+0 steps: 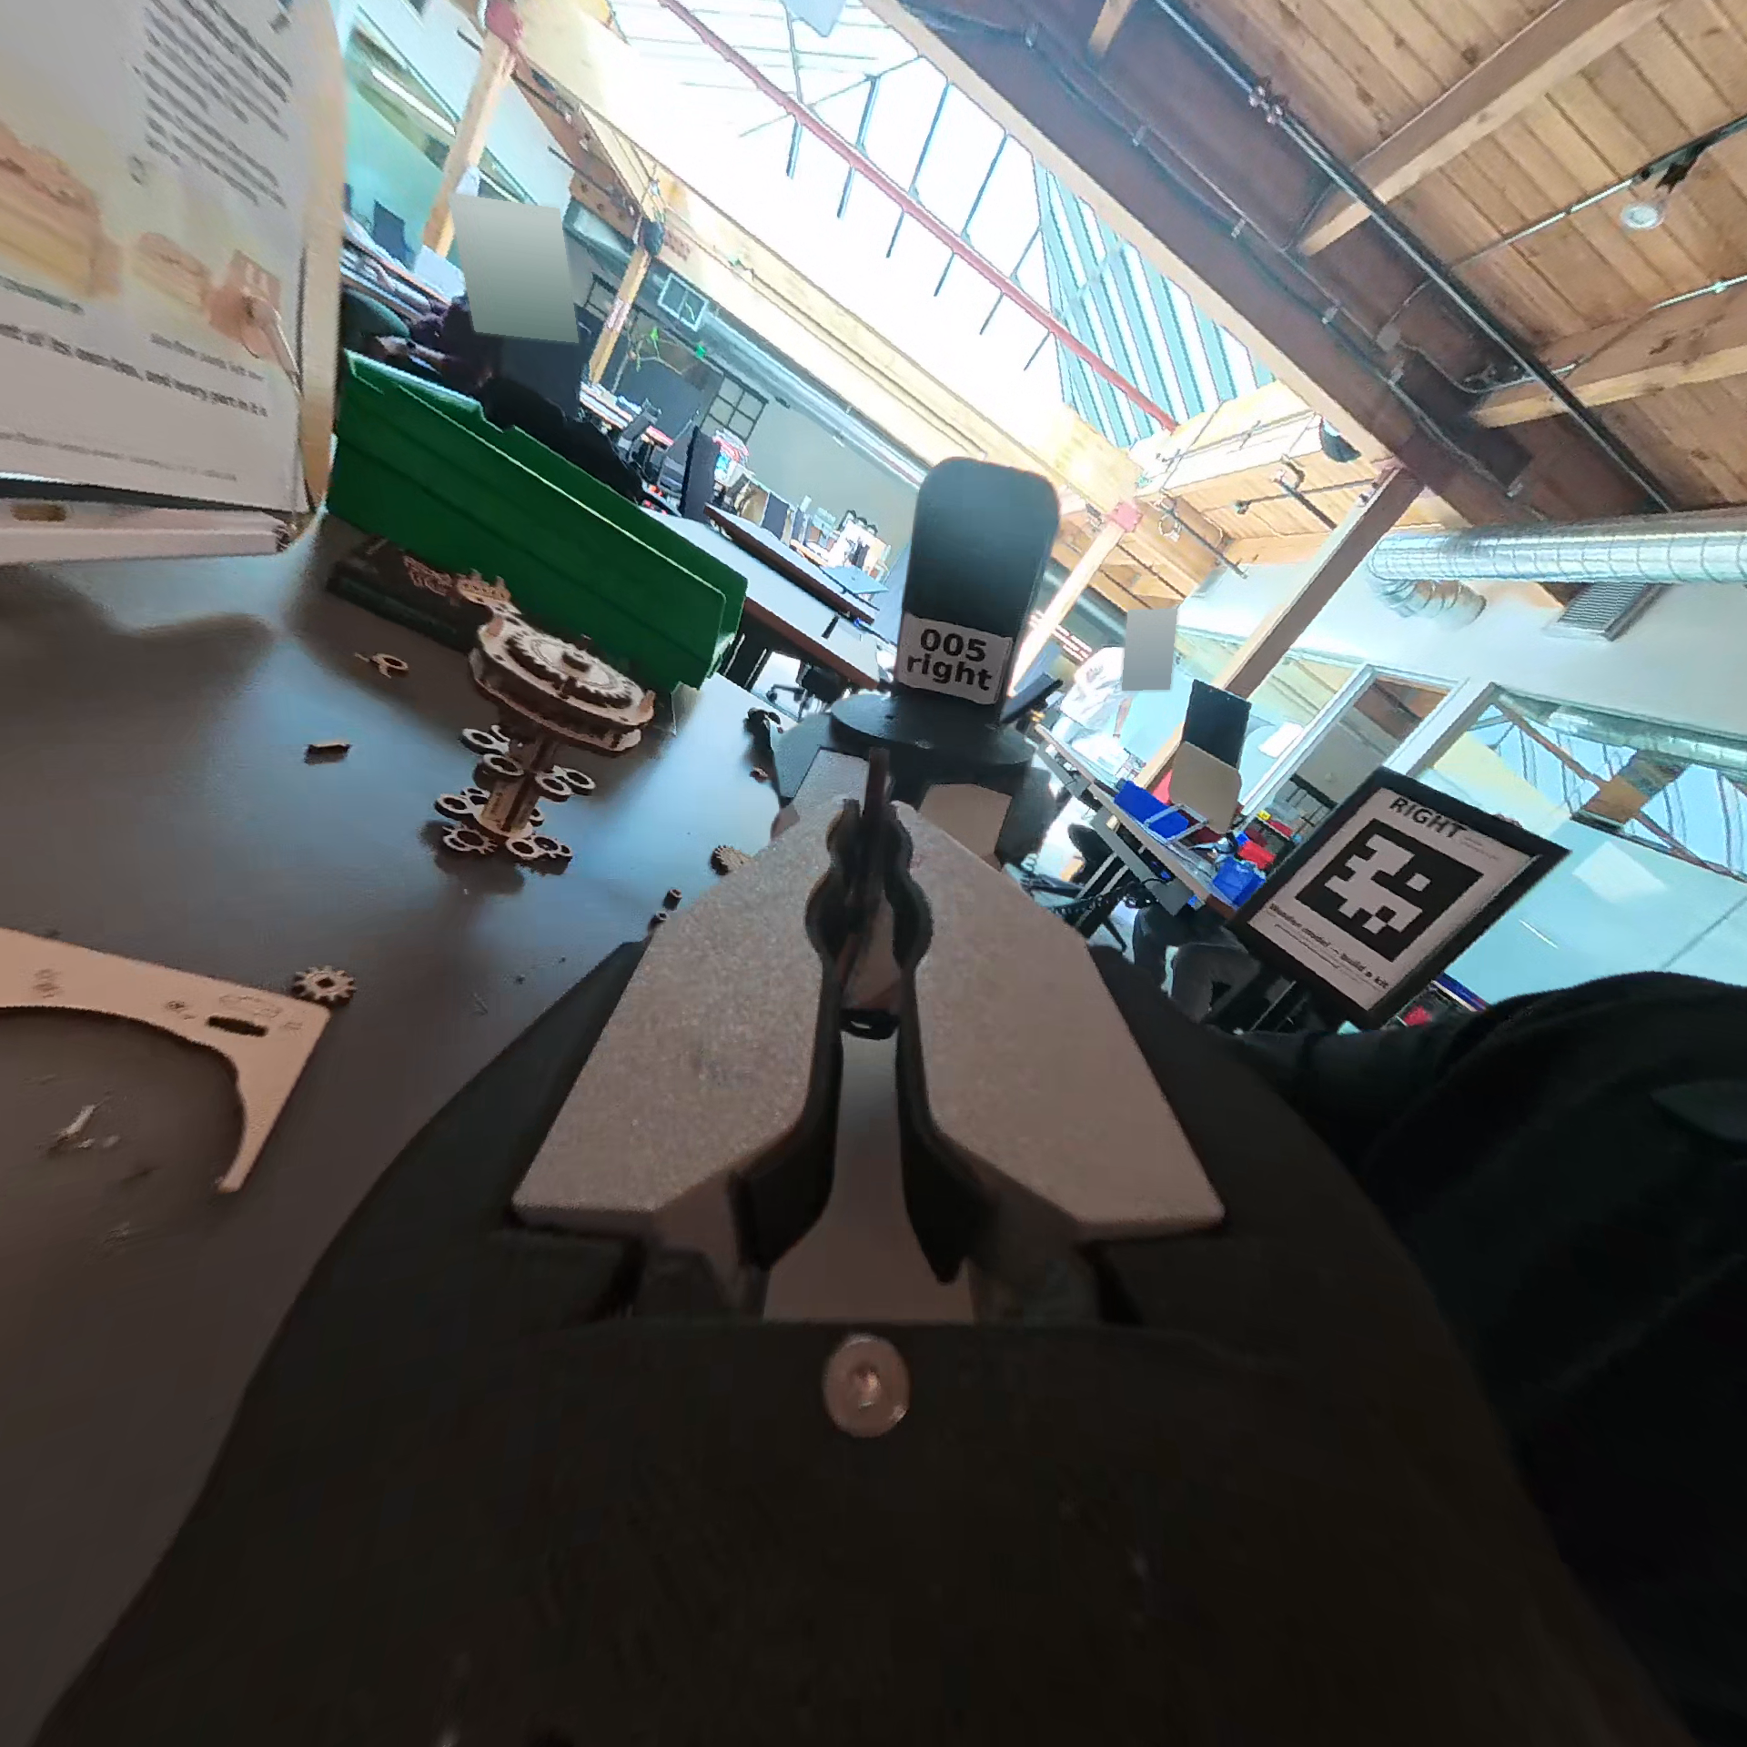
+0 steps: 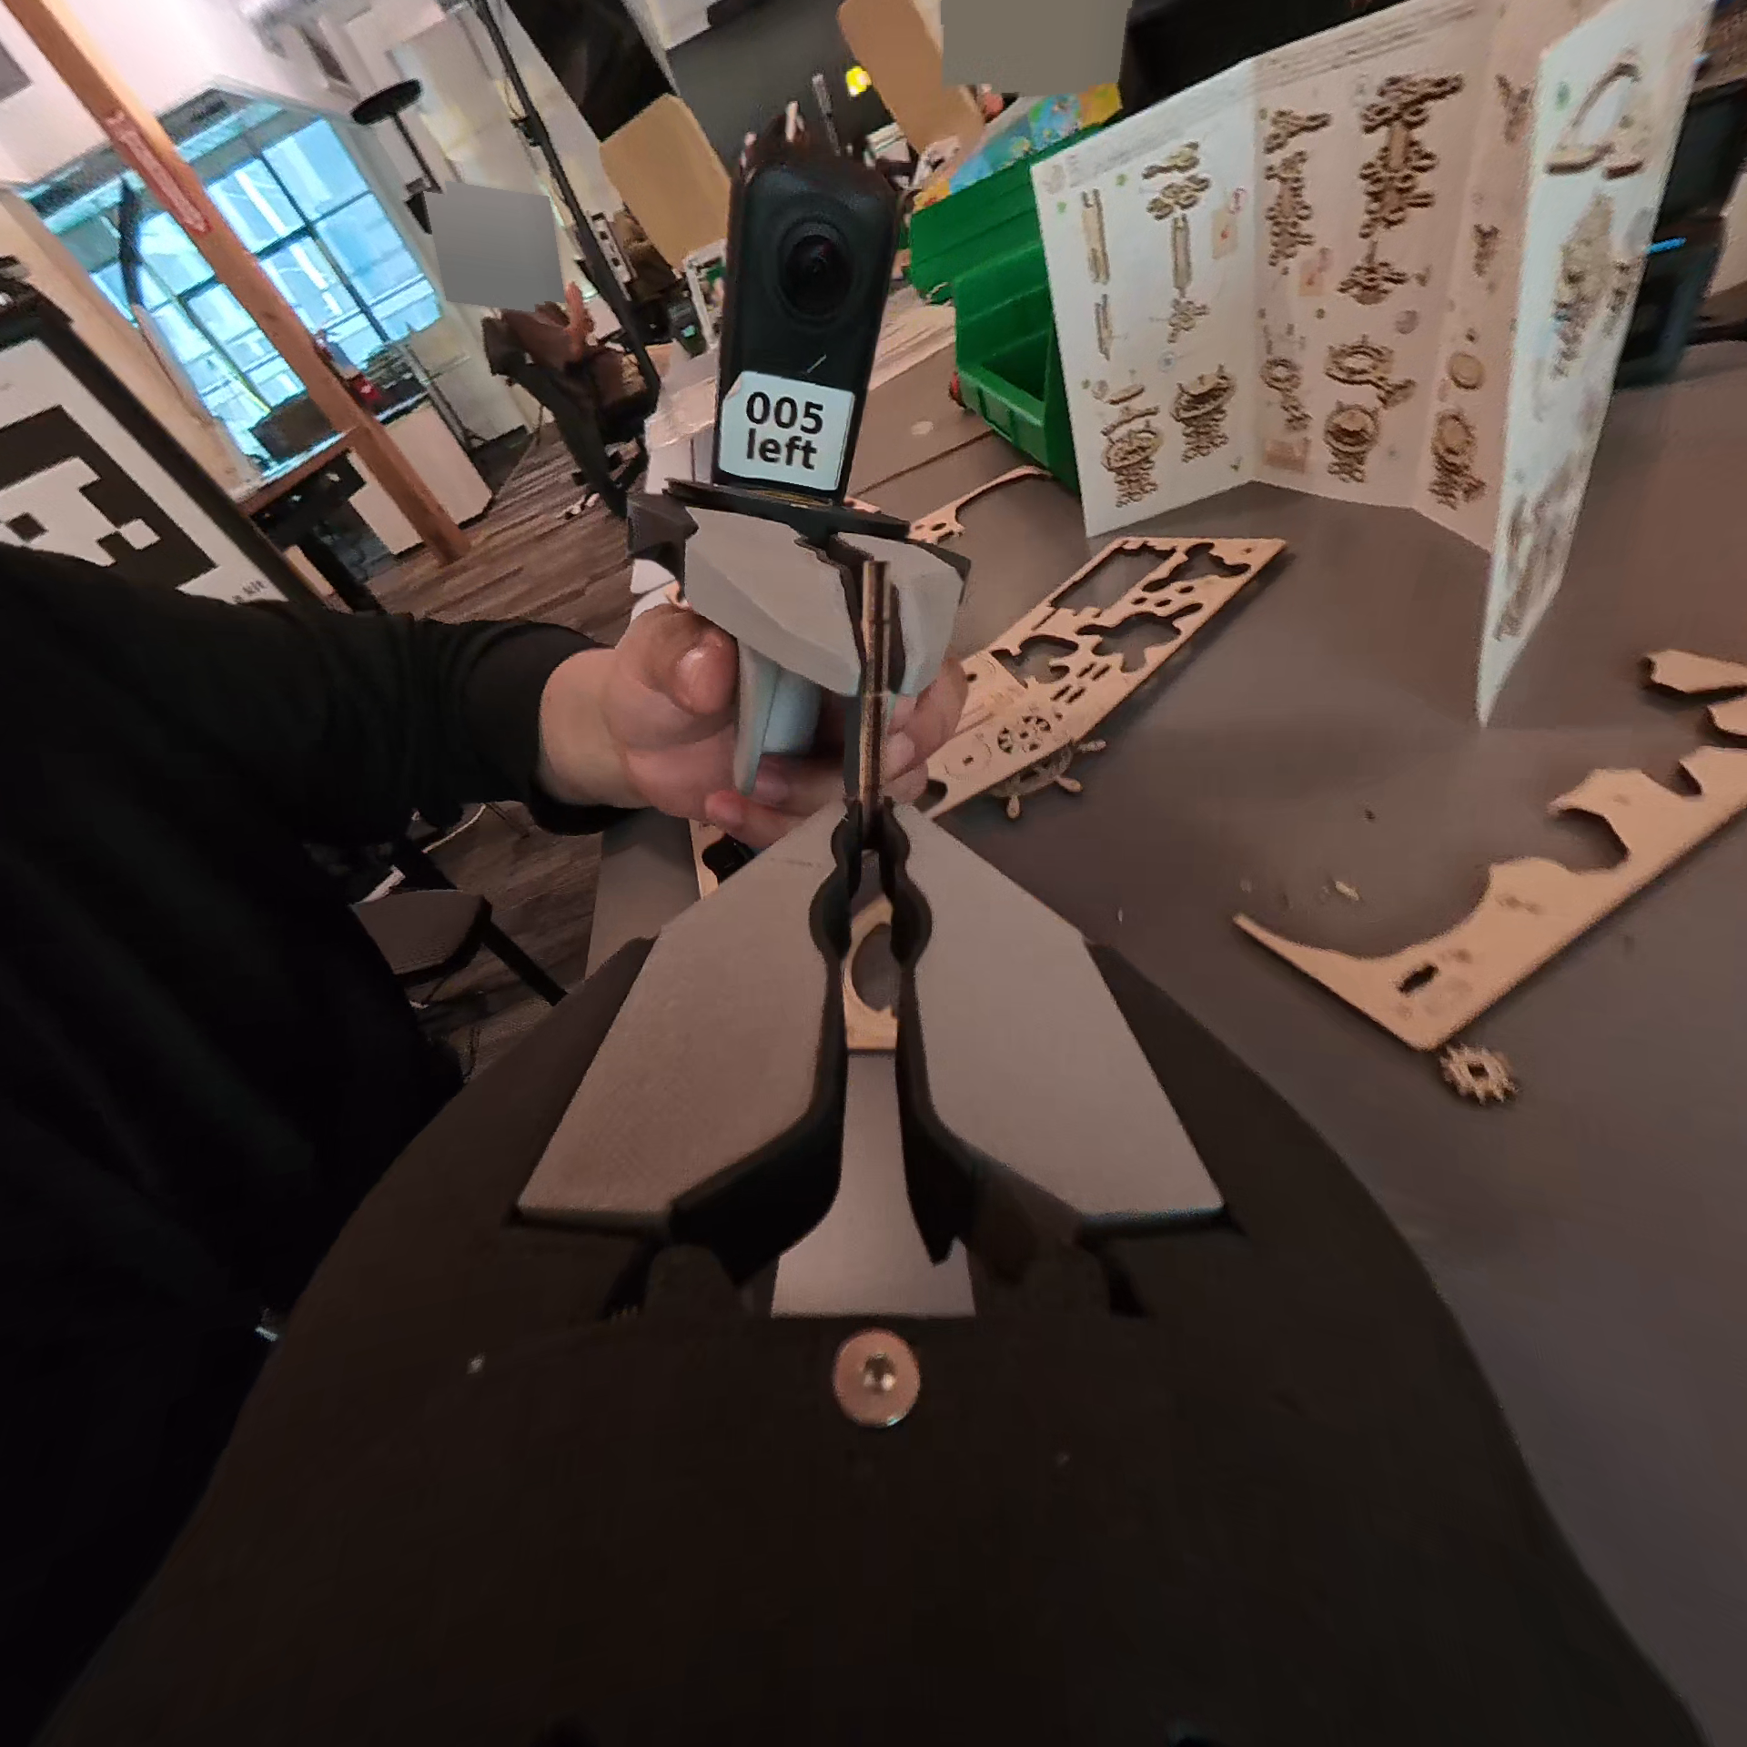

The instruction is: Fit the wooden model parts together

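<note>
My left gripper [image 1: 865, 837] is shut on a thin flat wooden part [image 1: 877, 777] seen edge on, held above the dark table. My right gripper [image 1: 893, 804] faces it tip to tip and grips the same strip. In the right wrist view my right gripper [image 2: 865, 827] is shut on the lower end of the wooden strip [image 2: 872, 747]. The left gripper [image 2: 870, 624], held by a hand [image 2: 652, 718], clamps its upper end. I cannot tell whether the strip is one piece or two joined. A partly built gear model [image 1: 548, 718] stands on the table to the left.
Cut-out plywood sheets [image 2: 1115, 643] [image 2: 1513, 898] [image 1: 189, 1040] lie on the table [image 2: 1323, 1229], with loose small gears [image 2: 1475, 1073] [image 1: 323, 985] and a wheel-shaped part [image 2: 1040, 775]. A folded instruction leaflet [image 2: 1323, 302] and green bins [image 2: 1002, 312] stand behind. A marker board [image 1: 1399, 898] stands at the right. Left tips to right tips: about 4 cm. The partly built gear model [image 1: 548, 718] lies around 15 cm away from my left fingertips.
</note>
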Action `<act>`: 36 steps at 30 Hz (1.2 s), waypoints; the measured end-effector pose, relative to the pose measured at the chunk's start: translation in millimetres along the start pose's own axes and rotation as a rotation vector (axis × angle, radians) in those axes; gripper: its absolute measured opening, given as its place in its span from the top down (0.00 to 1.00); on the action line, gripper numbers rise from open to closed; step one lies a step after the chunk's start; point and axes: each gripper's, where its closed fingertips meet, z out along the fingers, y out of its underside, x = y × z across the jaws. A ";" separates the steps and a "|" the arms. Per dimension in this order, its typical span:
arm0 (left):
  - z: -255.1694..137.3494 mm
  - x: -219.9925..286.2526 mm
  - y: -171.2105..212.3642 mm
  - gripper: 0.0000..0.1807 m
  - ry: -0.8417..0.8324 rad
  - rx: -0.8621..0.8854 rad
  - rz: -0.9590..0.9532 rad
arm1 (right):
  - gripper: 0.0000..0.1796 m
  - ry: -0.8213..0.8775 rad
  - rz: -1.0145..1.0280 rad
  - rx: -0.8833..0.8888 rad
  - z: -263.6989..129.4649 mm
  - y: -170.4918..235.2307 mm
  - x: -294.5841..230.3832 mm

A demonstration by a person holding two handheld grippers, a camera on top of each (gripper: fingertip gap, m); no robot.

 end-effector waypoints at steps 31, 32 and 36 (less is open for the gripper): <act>-28.0 -36.4 13.6 1.00 -0.060 -0.134 -0.003 | 0.82 0.483 0.099 0.040 -139.1 36.3 63.4; -27.6 -37.2 15.3 1.00 -0.064 -0.142 0.000 | 0.82 0.503 0.094 0.027 -144.8 40.4 64.3; -27.3 -39.4 16.3 1.00 -0.075 -0.146 0.001 | 0.83 0.526 0.073 0.009 -153.1 47.8 66.6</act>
